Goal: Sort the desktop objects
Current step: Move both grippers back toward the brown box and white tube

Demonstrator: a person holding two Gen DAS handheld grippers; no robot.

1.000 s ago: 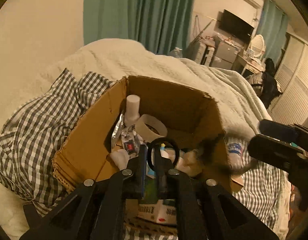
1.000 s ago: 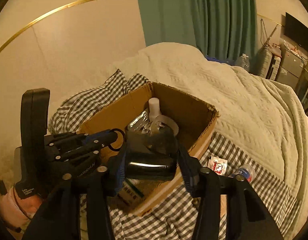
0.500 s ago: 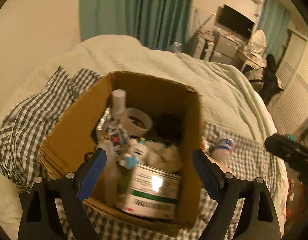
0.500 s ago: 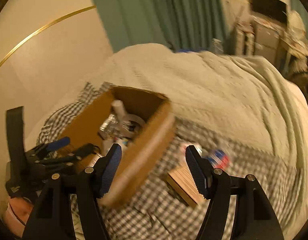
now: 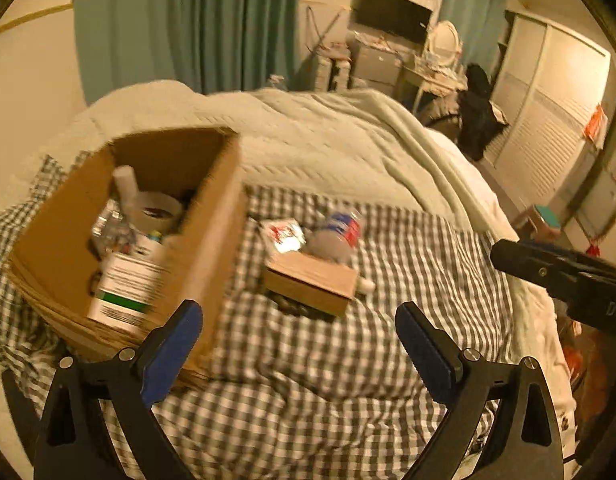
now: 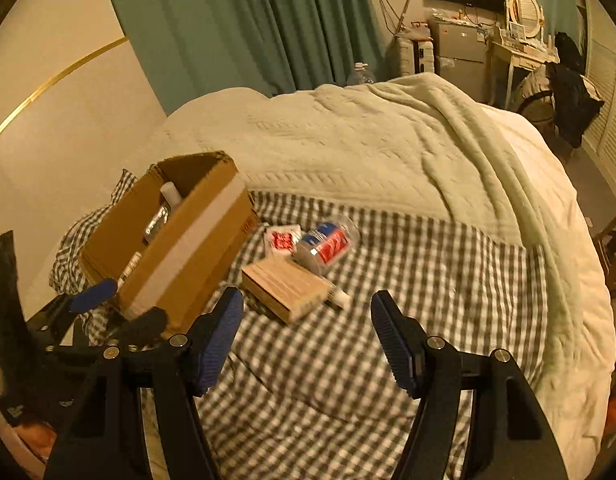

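An open cardboard box on the checked bedsheet holds a white bottle, a tape roll, a white-and-green carton and other small items. To its right lie a small brown box, a red-and-white packet and a clear bottle with a red-and-blue label. My left gripper is open and empty above the sheet. My right gripper is open and empty, just short of the brown box.
A pale knitted blanket covers the far half of the bed. The checked sheet spreads under both grippers. Teal curtains, a TV, a fridge and a dresser stand behind the bed. The bed edge drops off at the right.
Both grippers opened, dropped what they held over the box, and swung right toward the loose items on the sheet.
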